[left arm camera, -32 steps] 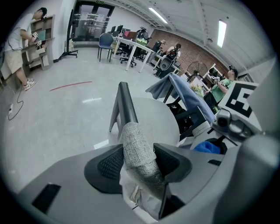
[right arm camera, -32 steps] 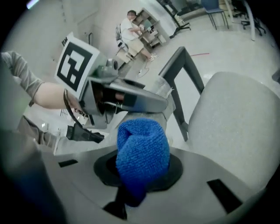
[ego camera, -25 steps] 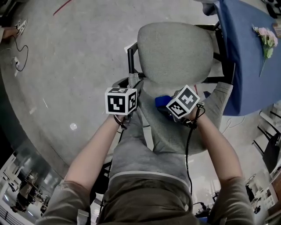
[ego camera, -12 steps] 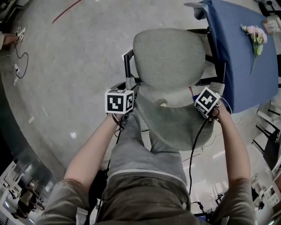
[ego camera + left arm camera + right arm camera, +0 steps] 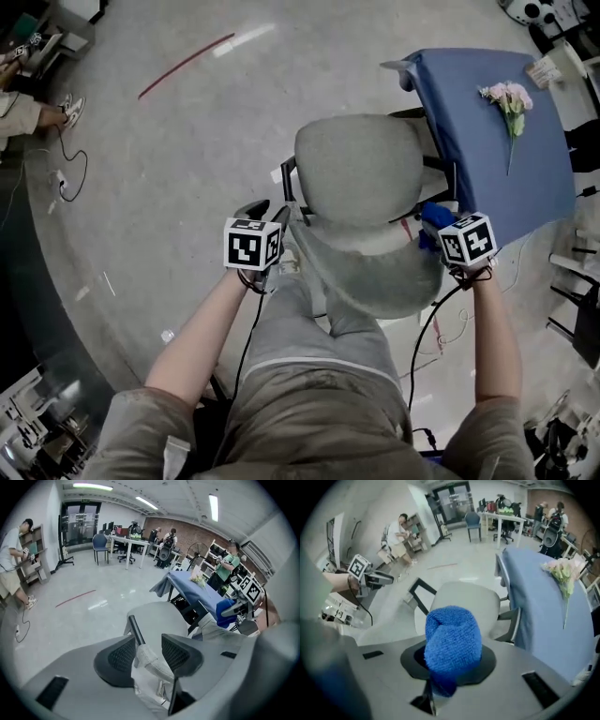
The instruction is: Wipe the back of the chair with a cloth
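Since a second ago your right tongs have carried the cloth from the middle of the chair back out to its right edge. The left tongs have lifted a little at the chair's left side.

Head view: you stand behind the chair, and the cloth sits at the back's right end, just beside the blue-covered tabletop. A cable hangs from your right hand.

Left gripper view: these tongs stand partly apart and have just been closing. The armrest bar and its pale wrapping show between them, but nothing looks pinched yet.

Right gripper view: the tongs are clamped on the cloth, which is bunched into a tight blue ball that hides the pads. The seat lies beyond it, and the flowers lie on the tabletop to the right.

What could go wrong:
- The balled cloth touches little surface, so a stroke may miss most of the back.
- At this edge, the next sweep could run off the back and knock the tabletop.
- If the left tongs don't steady the chair, it may turn under your push.
- The hanging cable could snag on the frame.
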Available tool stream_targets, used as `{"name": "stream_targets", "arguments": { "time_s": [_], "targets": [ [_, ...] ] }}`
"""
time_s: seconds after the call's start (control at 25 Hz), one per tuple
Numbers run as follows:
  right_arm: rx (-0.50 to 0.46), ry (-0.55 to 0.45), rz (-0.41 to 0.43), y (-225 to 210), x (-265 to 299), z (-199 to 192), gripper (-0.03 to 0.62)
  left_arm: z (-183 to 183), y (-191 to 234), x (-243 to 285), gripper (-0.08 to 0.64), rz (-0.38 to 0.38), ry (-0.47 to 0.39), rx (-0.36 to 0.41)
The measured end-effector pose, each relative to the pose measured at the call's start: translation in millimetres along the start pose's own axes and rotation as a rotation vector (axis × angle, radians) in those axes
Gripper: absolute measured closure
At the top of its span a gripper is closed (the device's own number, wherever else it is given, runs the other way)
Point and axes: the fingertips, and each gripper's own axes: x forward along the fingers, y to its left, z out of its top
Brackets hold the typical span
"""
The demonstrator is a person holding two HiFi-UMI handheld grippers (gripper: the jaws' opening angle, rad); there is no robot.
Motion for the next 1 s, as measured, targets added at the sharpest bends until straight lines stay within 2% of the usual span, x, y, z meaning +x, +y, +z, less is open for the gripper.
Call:
{"name": "stream_targets", "arguments": {
  "time_s": [0.28,0.52,1.0],
  "targets": [
    [0.022,-0.38,0.016,62.8,-84.7,80.8,0.505,58.0,-8.8,-62.1,0.396,0.0,-0.132,0.096],
    [0.0,-0.649,-0.002,103.9,-177.9,137.5,0.505,114.2,-38.4,-122.3,0.42,-0.028,-0.291,0.167],
    [-0.113,-0.996,-0.07,165.6,-319.5,181.6,0.505,194.5,-95.9,-242.0,0.433,-0.06,-0.571,0.368]
  ]
}}
